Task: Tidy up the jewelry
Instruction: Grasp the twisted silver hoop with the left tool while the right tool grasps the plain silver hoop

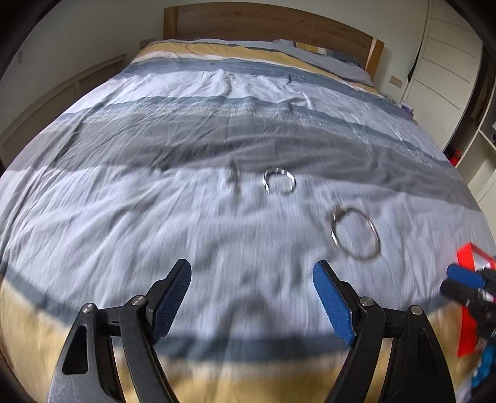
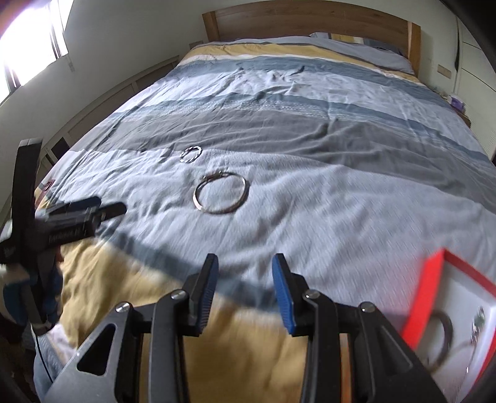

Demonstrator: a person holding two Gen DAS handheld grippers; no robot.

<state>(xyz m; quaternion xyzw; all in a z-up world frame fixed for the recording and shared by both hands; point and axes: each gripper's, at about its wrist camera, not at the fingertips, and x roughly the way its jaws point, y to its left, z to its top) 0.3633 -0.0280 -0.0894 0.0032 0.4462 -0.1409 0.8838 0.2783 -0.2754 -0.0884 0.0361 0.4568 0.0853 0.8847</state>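
Two silver bangles lie on the striped bedspread. The larger thin bangle [image 1: 356, 233] [image 2: 220, 192] lies nearer; the smaller twisted one [image 1: 279, 182] [image 2: 190, 154] lies farther up the bed. A red box [image 2: 427, 294] with a white inside holds a dark bangle [image 2: 443, 333] and a small chain piece; its edge shows in the left wrist view [image 1: 466, 297]. My left gripper [image 1: 251, 297] is open and empty above the bed, short of both bangles. My right gripper [image 2: 245, 291] is partly open and empty, left of the box.
The bed [image 1: 217, 130] fills both views, with a wooden headboard [image 2: 310, 21] and a pillow [image 1: 328, 59] at the far end. White cupboards [image 1: 443, 62] stand on the right. A window [image 2: 28, 34] is at the left wall.
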